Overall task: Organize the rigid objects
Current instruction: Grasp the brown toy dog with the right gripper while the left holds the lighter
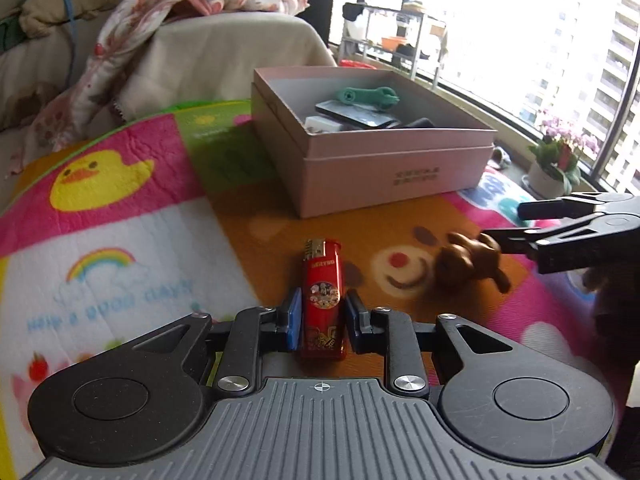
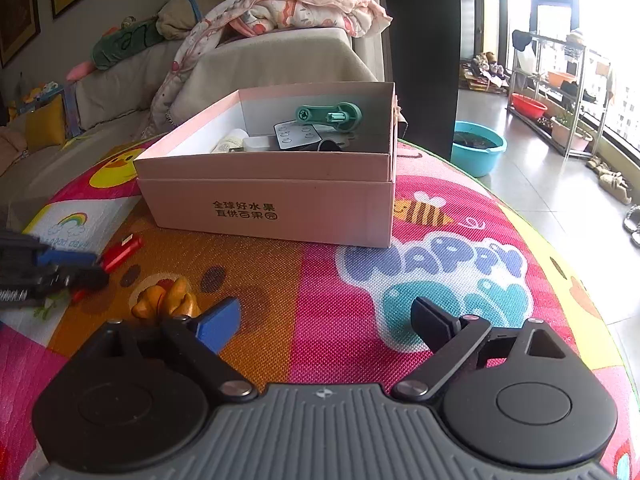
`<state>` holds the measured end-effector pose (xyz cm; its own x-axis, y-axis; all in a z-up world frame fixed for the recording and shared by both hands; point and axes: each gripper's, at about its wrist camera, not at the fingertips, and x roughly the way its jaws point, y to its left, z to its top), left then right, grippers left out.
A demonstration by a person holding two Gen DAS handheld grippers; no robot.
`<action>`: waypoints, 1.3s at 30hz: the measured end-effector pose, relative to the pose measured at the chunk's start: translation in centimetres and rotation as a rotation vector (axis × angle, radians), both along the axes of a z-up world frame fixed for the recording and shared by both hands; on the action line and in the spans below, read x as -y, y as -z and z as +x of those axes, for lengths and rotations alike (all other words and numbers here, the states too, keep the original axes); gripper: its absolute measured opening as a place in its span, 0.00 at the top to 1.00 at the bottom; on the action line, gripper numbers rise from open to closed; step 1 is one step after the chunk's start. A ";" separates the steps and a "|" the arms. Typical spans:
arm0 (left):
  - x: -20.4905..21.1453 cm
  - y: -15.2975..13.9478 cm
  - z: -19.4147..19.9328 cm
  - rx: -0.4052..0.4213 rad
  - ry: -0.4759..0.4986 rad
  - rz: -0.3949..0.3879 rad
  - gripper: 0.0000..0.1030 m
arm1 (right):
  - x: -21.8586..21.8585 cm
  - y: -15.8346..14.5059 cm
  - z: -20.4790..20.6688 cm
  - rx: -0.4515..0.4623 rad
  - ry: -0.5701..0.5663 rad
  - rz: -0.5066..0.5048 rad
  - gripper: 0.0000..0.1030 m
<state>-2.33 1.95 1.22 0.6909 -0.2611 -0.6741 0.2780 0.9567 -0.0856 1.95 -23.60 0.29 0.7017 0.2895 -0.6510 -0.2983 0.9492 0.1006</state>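
A red lighter (image 1: 322, 300) lies on the colourful play mat, and my left gripper (image 1: 322, 320) is shut on its lower half; it also shows in the right wrist view (image 2: 120, 254). A small brown toy animal (image 1: 470, 258) lies on the mat to the right of the lighter, blurred, also seen in the right wrist view (image 2: 166, 300). My right gripper (image 2: 324, 320) is open and empty, with the toy just left of its blue finger. An open pink box (image 1: 396, 168) (image 2: 272, 208) behind them holds a green wrench-like tool (image 2: 330, 114), a remote and other small items.
The play mat (image 2: 440, 264) covers a round surface whose edge curves down on the right. A sofa with blankets (image 1: 208, 8) stands behind the box. A blue basin (image 2: 478, 148), racks and potted flowers (image 1: 560, 156) are on the floor by the window.
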 end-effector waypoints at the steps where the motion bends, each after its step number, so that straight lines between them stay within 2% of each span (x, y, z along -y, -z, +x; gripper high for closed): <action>1: 0.2 0.2 -0.4 0.011 -0.022 -0.010 0.73 | 0.0 0.0 0.0 0.000 -0.001 0.001 0.10; 4: 0.3 0.9 -1.3 0.056 -0.054 -0.064 0.62 | 0.0 0.0 0.1 -0.003 -0.002 0.006 0.09; 6: 0.4 0.9 -1.4 0.061 -0.038 -0.066 0.60 | 0.1 0.0 0.1 -0.007 -0.007 0.013 0.07; 10: 0.7 0.8 -1.4 0.064 -0.057 -0.063 0.63 | 0.3 0.1 0.5 -0.026 -0.032 0.043 0.00; 13: 1.2 0.8 -1.4 0.075 -0.067 -0.024 0.66 | 0.4 0.1 0.7 -0.042 -0.042 0.050 0.00; 20: 0.8 0.9 -1.4 0.079 -0.084 -0.041 0.68 | -0.9 0.1 0.6 -0.048 -0.078 -0.048 0.00; 23: 0.6 1.0 -1.5 0.079 -0.090 -0.055 0.70 | -0.3 -0.4 0.1 -0.046 -0.066 -0.006 0.01; 25: 0.4 1.0 -1.5 0.078 -0.093 -0.069 0.70 | 0.1 -1.3 -0.9 -0.011 -0.050 0.028 0.01; 28: 0.2 1.0 -1.5 0.077 -0.096 -0.081 0.70 | -0.5 -2.8 -2.6 0.026 -0.113 0.053 0.01; 31: 0.3 1.1 -1.5 0.078 -0.096 -0.075 0.70 | -2.2 -2.8 -3.6 0.021 -0.200 0.003 0.01; 34: 0.3 1.1 -1.5 0.079 -0.096 -0.070 0.70 | -3.8 -1.7 -3.7 0.009 -0.228 -0.071 0.02; 39: 0.4 1.1 -1.5 0.079 -0.096 -0.070 0.70 | -3.3 -1.4 -3.0 0.059 -0.132 -0.179 0.04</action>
